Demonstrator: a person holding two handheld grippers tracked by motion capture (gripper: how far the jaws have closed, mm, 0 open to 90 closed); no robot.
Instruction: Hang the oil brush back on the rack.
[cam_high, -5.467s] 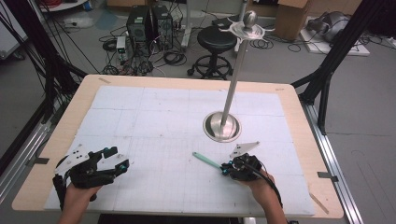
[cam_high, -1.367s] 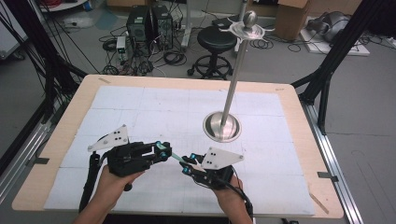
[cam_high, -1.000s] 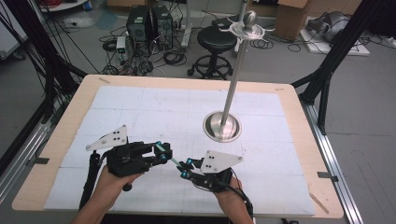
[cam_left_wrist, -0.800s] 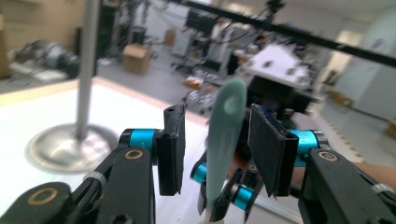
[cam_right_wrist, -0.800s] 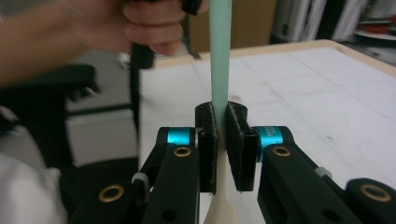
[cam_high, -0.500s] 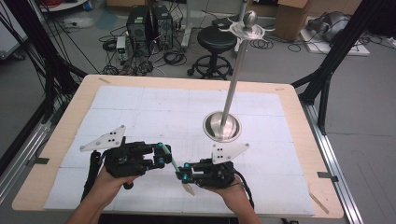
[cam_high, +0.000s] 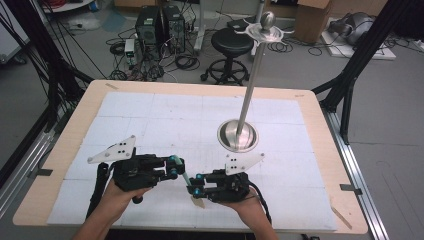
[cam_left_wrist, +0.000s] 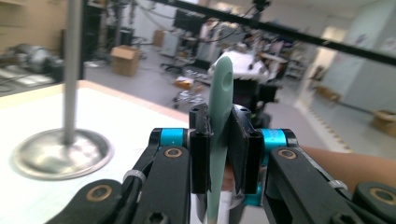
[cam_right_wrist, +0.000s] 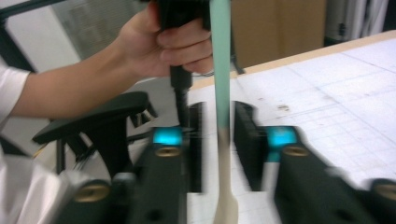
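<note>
Between both grippers: green spatula (cam_high: 188, 183), long axis running gripper to gripper. Left gripper (cam_left_wrist: 219, 140) pinches handle end; right gripper (cam_right_wrist: 219, 140) jaws spread around blade end, not touching.

Worktop (cam_high: 320, 130): pale wood rim, matt
Sheet (cam_high: 150, 120) on worktop: white, paper-like, matt, faint printed grid
Stand (cam_high: 238, 136): brushed metal, soft sheen on round base and pole
Spatula (cam_left_wrist: 218, 116): smooth pale green plastic or silicone, matt, cream-coloured at one end
Left gripper (cam_left_wrist: 219, 140): matt black plastic jaws, glossy blue metallic collars, brass-coloured rivets
Plate (cam_high: 113, 150) on gripper: flat grey, matt
</note>
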